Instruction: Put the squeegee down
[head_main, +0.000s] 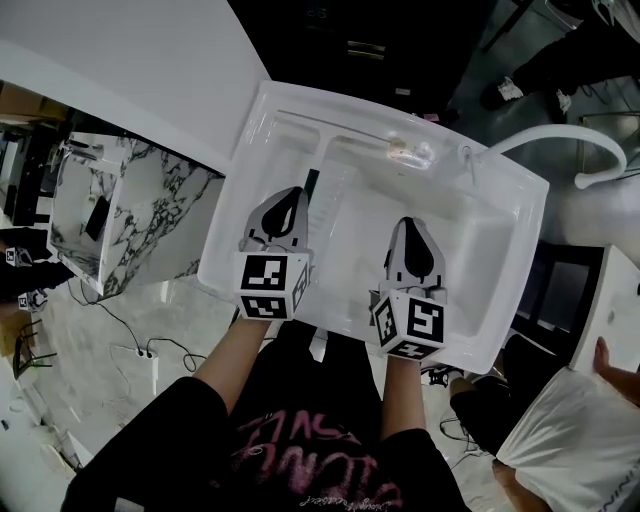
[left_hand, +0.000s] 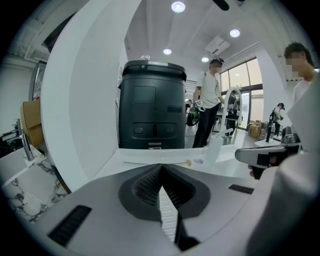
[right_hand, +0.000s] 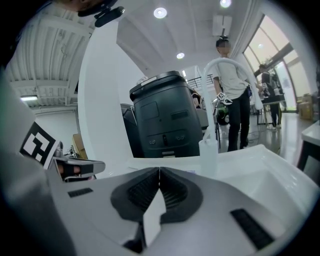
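Black-sleeved arms hold the left hand-held gripper and right hand-held gripper, both with jaws together on nothing, over a white moulded sink; a slim dark squeegee (apparently already set down) lies on its ribbed drainer, so pulling straight up and clear should avoid snagging it

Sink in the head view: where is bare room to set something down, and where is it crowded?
Bare: the basin floor between the right gripper and the faucet side, and the sink's flat back-left ledge. Crowded: the back rim around the clear bottle, and the front left under the left gripper.
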